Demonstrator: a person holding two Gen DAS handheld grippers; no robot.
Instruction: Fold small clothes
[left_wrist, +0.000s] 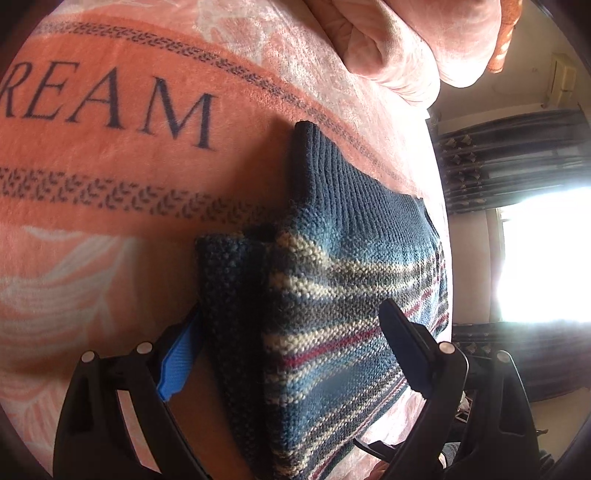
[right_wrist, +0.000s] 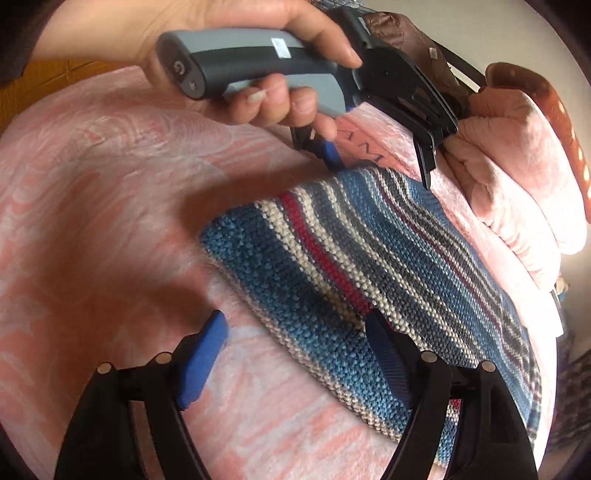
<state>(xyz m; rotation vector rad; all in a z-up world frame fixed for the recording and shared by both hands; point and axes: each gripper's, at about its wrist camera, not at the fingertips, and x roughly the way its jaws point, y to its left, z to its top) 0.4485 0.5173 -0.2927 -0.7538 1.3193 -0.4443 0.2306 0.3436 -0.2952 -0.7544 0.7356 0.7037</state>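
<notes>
The left gripper has its jaws spread wide, straddling the near edge of the striped knit sweater; the right gripper is spread too, one blue pad on the blanket and the other on the knit. The sweater lies folded on the pink blanket covering the bed, near its edge, with a person's hand gripping the left gripper's grey handle above it.

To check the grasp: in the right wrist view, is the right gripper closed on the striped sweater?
No, the right gripper stands open, one finger over the striped sweater, the other over the pink blanket.
</notes>
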